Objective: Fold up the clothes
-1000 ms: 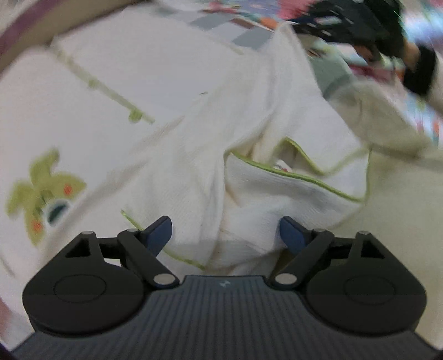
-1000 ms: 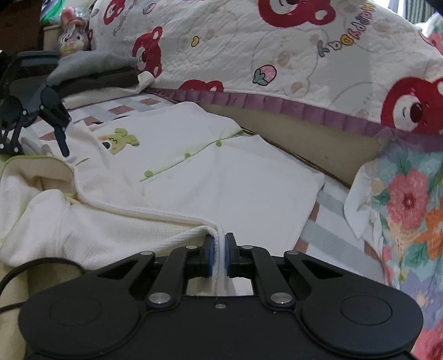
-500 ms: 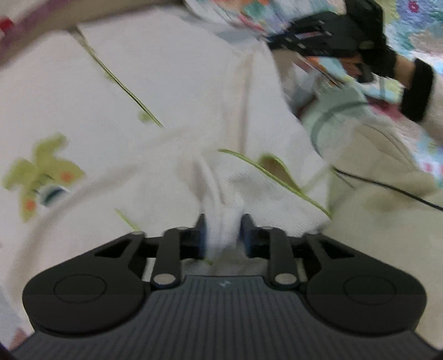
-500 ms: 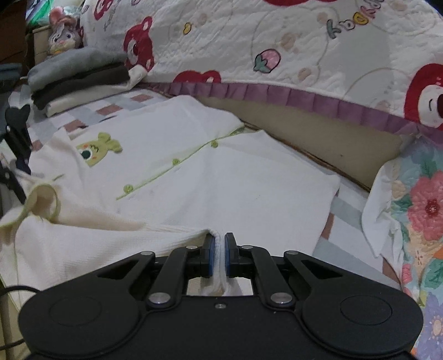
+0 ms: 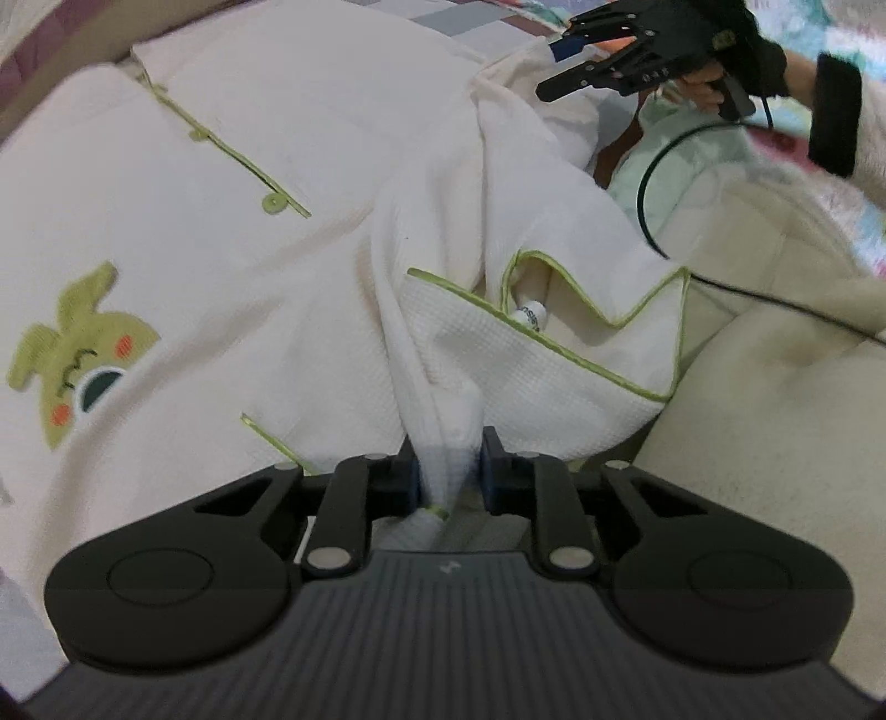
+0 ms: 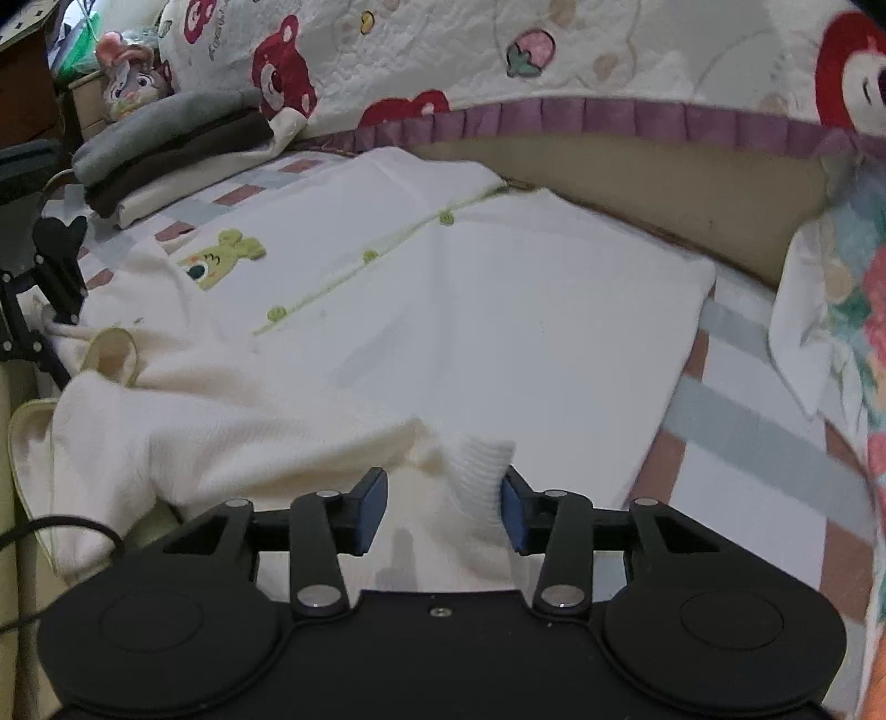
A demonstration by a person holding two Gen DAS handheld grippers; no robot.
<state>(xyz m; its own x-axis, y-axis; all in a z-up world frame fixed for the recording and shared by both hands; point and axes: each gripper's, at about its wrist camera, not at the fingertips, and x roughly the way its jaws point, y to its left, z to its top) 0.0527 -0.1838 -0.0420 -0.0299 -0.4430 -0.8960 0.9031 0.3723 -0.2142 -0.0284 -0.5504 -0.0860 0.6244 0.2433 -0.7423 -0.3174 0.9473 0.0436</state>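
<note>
A cream button-front top (image 5: 277,288) with green piping and a green animal patch (image 5: 77,354) lies spread on the bed. My left gripper (image 5: 447,459) is closing, and its pads pinch a raised fold of the top near the piped neckline. In the right wrist view the same top (image 6: 498,310) stretches away from me. My right gripper (image 6: 443,487) is opening, and the ribbed sleeve cuff (image 6: 482,471) lies loose between its fingers, leaning against the right pad. Seen from the left wrist, the right gripper (image 5: 556,69) hovers over the far sleeve in a person's hand.
A stack of folded grey, brown and cream clothes (image 6: 177,144) sits at the back left beside a plush toy (image 6: 130,83). A bear-print quilt (image 6: 498,50) rises behind the top. Checked sheet (image 6: 747,432) shows at right. A black cable (image 5: 653,183) loops over a cream cushion (image 5: 775,387).
The left jaws went from wide open to pinched on a fold of the top. The right jaws, shut on the cuff before, have spread and let it go after moving down.
</note>
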